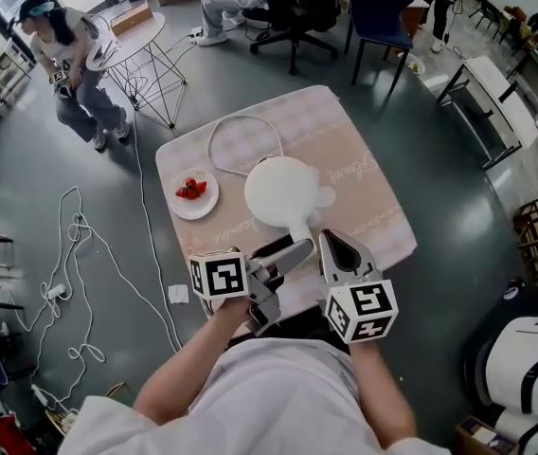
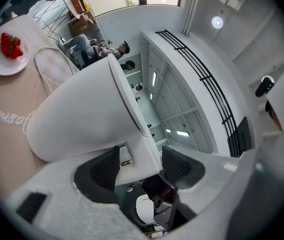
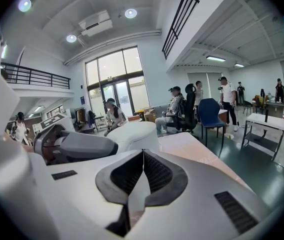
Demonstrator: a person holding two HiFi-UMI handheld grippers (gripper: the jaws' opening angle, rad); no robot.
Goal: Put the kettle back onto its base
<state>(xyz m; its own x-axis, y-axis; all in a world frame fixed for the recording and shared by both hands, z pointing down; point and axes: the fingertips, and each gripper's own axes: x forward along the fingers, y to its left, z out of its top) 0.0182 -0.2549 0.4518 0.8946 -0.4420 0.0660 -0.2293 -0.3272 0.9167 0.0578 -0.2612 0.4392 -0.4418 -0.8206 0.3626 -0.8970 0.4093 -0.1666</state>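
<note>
White rounded plastic kettle (image 1: 281, 192) is judged already seated on its hidden base, its handle (image 2: 132, 119) only straddled by the wide-open jaws of the left gripper (image 2: 141, 161), the right gripper (image 3: 143, 159) being kept closed and empty, so only withdrawal is left.

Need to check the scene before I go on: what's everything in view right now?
kettle: one, white, middle of the tablecloth; base not visible
cable: one, white, looped behind the kettle
plate: one, white, left of the kettle
strawberries: a few, red, on the plate
tablecloth: one, pink, over the table
floor cables: several, white, left of the table
left gripper: one, white-grey, jaws open around the kettle handle
right gripper: one, white-grey, jaws shut, empty
</note>
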